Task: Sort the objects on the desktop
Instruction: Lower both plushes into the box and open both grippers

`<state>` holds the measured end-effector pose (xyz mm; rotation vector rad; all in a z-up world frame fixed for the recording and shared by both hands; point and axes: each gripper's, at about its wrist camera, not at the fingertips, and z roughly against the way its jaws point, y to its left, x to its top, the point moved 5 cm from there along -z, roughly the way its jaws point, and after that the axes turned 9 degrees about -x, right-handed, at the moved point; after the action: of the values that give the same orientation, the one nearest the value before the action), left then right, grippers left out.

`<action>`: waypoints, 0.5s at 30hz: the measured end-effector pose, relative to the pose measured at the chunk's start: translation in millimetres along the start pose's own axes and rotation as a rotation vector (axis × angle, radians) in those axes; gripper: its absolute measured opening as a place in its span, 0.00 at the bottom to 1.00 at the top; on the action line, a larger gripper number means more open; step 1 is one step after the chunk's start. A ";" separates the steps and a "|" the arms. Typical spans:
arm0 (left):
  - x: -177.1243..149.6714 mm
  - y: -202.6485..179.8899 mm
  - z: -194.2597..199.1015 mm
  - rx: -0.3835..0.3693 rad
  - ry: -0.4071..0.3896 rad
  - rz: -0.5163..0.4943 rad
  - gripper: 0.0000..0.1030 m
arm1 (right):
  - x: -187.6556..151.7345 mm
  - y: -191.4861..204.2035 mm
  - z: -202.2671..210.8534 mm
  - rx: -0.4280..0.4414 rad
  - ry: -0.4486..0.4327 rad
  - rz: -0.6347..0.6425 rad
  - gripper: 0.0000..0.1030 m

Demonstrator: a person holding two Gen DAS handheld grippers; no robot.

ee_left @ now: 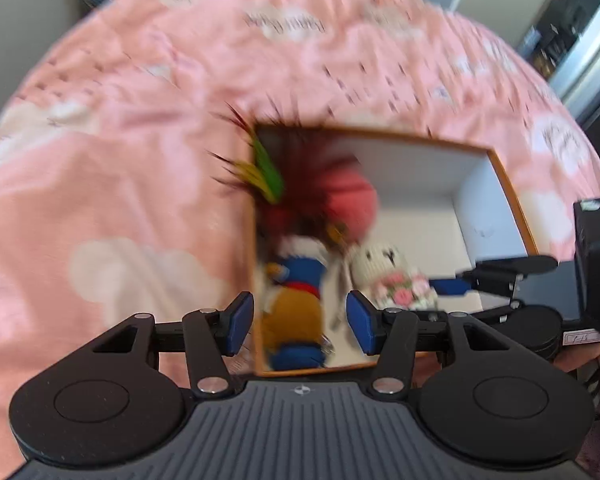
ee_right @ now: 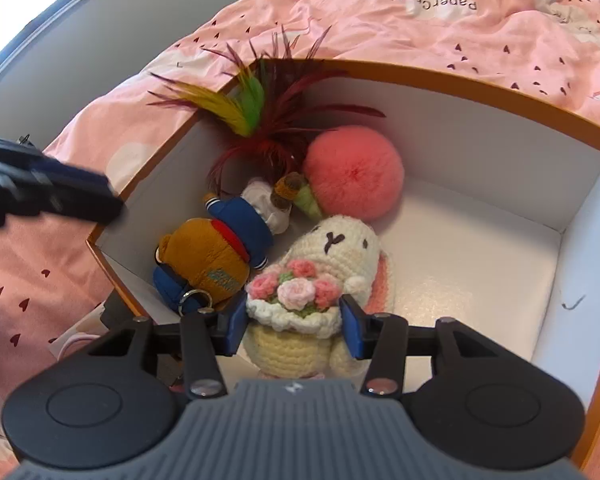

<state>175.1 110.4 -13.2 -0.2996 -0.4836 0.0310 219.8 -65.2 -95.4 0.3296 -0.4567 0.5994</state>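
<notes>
On the pink bedspread (ee_right: 480,36) sits an orange-rimmed white box (ee_right: 480,84); the left gripper (ee_left: 300,322) hangs above its left wall, jaws apart and seemingly empty, though that view is blurred. Inside, left to right, lie a brown bear keychain (ee_right: 208,260), a feather toy (ee_right: 256,120), a pink pompom (ee_right: 354,174) and a crocheted bunny (ee_right: 324,276). The right gripper (ee_right: 294,326) clamps the bunny's bouquet and body.

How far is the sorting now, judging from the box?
Done: the feather toy, pink pompom and brown bear lie in the box. In hand: the right gripper holds the crochet bunny inside it; the left gripper is empty. Nothing else to sort is visible.
</notes>
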 end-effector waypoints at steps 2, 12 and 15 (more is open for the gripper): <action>-0.1 6.2 6.5 0.005 -0.015 0.015 0.58 | 1.3 3.7 -4.8 0.007 0.010 0.003 0.49; -14.1 17.2 -3.4 -0.053 0.016 0.081 0.50 | 8.5 20.6 -14.6 0.025 0.027 0.015 0.49; -19.9 18.2 -2.9 -0.030 0.004 0.082 0.50 | 10.1 24.4 -18.8 0.027 0.031 0.014 0.49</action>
<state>159.6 125.0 -30.0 -0.3493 -0.4680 0.1032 218.3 -33.6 -102.3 0.3428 -0.4217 0.6235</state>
